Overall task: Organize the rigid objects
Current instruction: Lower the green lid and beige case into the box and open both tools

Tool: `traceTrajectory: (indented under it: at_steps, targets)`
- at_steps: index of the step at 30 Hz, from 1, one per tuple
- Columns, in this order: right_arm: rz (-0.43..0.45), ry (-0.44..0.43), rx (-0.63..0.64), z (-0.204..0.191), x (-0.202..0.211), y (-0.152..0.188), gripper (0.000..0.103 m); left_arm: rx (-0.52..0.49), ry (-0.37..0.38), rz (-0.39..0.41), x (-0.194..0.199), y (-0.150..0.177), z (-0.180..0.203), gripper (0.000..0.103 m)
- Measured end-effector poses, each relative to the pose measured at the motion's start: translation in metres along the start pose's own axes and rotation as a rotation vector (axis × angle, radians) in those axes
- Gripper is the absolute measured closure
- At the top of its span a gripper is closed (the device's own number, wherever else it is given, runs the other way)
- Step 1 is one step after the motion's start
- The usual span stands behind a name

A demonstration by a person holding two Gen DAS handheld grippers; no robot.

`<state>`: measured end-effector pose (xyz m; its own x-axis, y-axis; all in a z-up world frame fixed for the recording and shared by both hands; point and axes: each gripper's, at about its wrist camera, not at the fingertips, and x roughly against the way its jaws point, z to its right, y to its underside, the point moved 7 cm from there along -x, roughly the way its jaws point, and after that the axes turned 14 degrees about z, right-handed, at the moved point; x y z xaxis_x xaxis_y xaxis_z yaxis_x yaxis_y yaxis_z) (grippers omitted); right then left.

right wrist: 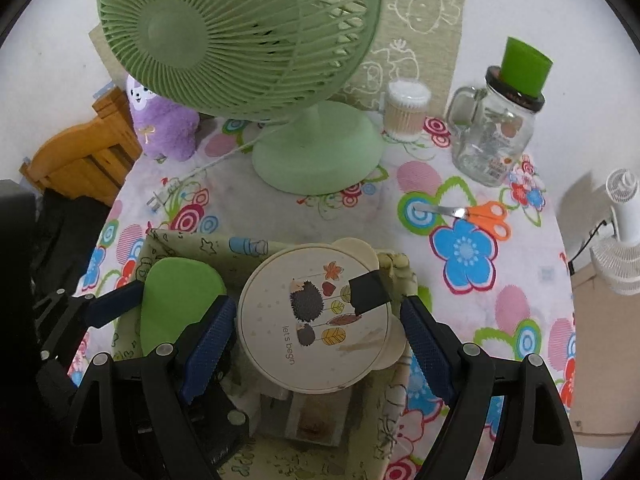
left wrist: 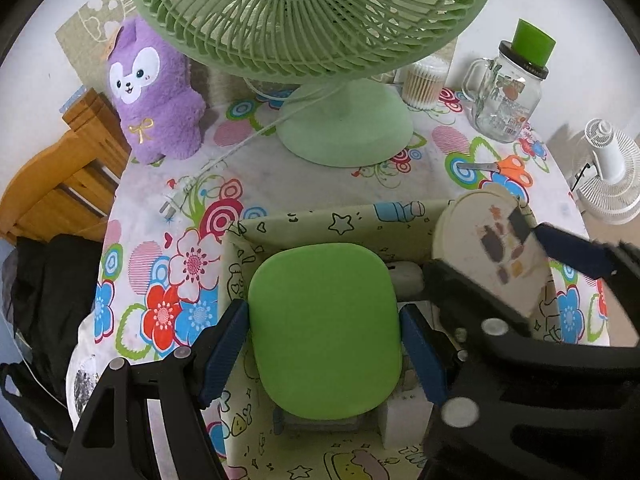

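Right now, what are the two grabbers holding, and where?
The left gripper holds the green lid by its side edges. The right gripper holds the round hedgehog lid by its rim.

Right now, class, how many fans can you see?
2: a green fan standing on the table between the plush and the jar; a white fan off the table's right edge.

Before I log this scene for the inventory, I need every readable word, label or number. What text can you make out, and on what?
"let's begin": printed on the round cream lid with the hedgehog picture, between the right tongs.
Glass jar: a printed label and a sticker, too small and blurred to read.
Patterned storage box: doodles only, no readable lettering.
Nothing else carries readable text.
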<state>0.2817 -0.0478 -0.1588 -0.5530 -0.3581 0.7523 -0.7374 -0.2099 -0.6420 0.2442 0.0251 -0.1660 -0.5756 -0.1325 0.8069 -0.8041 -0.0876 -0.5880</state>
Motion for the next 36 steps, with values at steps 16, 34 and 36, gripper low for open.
traceTrajectory:
  at_steps: [16,34,36]
  targets:
    - [-0.008,-0.022,-0.058,0.0,0.002,0.005,0.011,-0.021,0.011,0.012,0.008,-0.001,0.005,0.025]
    - [0.023,0.095,-0.104,0.04,0.035,0.016,0.007,-0.092,0.051,0.009,0.005,0.003,0.03,0.025]
    - [0.015,0.106,-0.114,0.045,0.032,0.02,0.007,-0.102,0.051,-0.002,-0.001,0.005,0.033,0.025]
